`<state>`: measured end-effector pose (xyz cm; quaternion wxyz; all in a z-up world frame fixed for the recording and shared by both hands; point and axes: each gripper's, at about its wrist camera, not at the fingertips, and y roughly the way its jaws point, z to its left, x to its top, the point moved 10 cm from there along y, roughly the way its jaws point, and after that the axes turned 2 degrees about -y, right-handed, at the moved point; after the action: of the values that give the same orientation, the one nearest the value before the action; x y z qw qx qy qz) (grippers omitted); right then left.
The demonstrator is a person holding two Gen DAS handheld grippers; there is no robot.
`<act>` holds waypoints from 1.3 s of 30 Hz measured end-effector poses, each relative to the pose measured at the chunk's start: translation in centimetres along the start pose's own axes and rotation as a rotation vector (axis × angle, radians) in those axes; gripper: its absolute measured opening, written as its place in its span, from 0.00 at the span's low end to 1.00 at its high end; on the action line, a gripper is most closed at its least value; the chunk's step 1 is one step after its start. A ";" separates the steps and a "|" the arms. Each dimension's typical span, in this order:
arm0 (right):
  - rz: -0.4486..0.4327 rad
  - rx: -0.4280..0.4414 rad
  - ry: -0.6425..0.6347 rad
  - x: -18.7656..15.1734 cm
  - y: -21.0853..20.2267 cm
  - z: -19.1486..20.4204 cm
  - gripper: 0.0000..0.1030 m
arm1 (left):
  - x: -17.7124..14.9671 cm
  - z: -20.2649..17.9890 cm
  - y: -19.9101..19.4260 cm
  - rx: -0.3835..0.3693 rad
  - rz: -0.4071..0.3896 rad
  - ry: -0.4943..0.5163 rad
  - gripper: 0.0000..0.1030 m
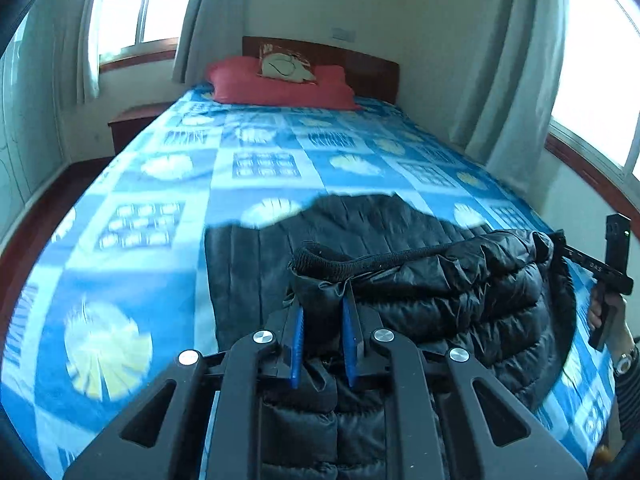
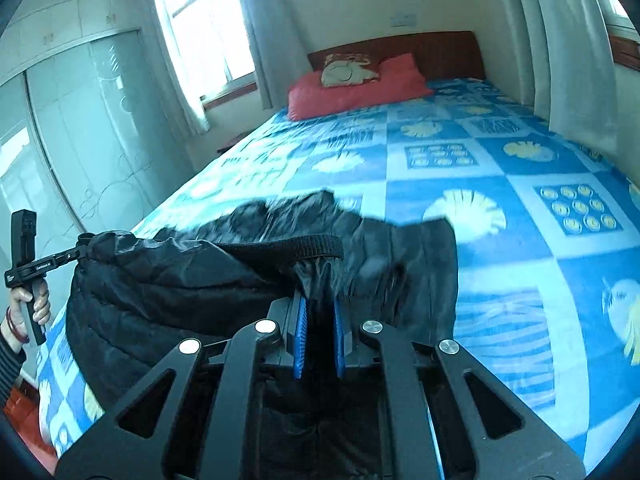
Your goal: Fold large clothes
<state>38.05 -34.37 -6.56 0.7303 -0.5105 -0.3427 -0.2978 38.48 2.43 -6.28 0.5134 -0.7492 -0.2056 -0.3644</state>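
I have the black puffer jacket point(image 1: 440, 300) pinched at two points along its ribbed hem point(image 1: 384, 260), and that is about as far as this fold has got. The left gripper point(image 1: 322, 336) has its blue-padded fingers point(image 1: 297, 344) closed on a bunch of the fabric just under one end of the hem; the right gripper point(image 2: 320, 336) is closed the same way on the other end, with dark lining gathered between its fingers point(image 2: 300, 340). The hem runs taut between the two grips and is raised off the bed point(image 1: 160, 240), while the rest of the jacket lies on the blue patterned cover at the foot of the bed — well apart from the red pillow point(image 1: 280, 84) at the headboard end. The far part of the garment, towards the pillow, lies flat and spread; the near part hangs in puffy rolls from my grips. So, as I judge it, the pick-up is done and the first fold is only opening: the lifted edge has not been carried over and laid on the flat part. Left to do — bring the hem across toward the pillow side, set it down squarely, release, then fold again to a compact bundle. The sleeves I cannot make out clearly.
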 end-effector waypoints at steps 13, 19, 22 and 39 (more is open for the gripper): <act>0.074 -0.190 0.049 7.1 15.3 -5.1 0.10 | 8.9 4.3 14.1 0.220 0.035 -0.070 0.16; 0.216 -0.256 0.065 2.6 22.1 -8.2 0.11 | 5.1 7.1 21.3 0.297 0.160 -0.093 0.16; 0.249 -0.255 0.098 1.0 23.7 -9.2 0.15 | 3.7 7.9 22.7 0.304 0.172 -0.099 0.18; 0.173 -0.284 0.319 1.3 19.1 -12.4 0.54 | 3.8 15.9 14.4 0.078 -0.052 -0.700 0.71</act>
<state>56.23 -40.45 -18.90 0.7189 -0.5822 -0.1325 -0.3560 56.10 11.19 -15.63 0.4304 -0.8032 -0.4019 -0.0905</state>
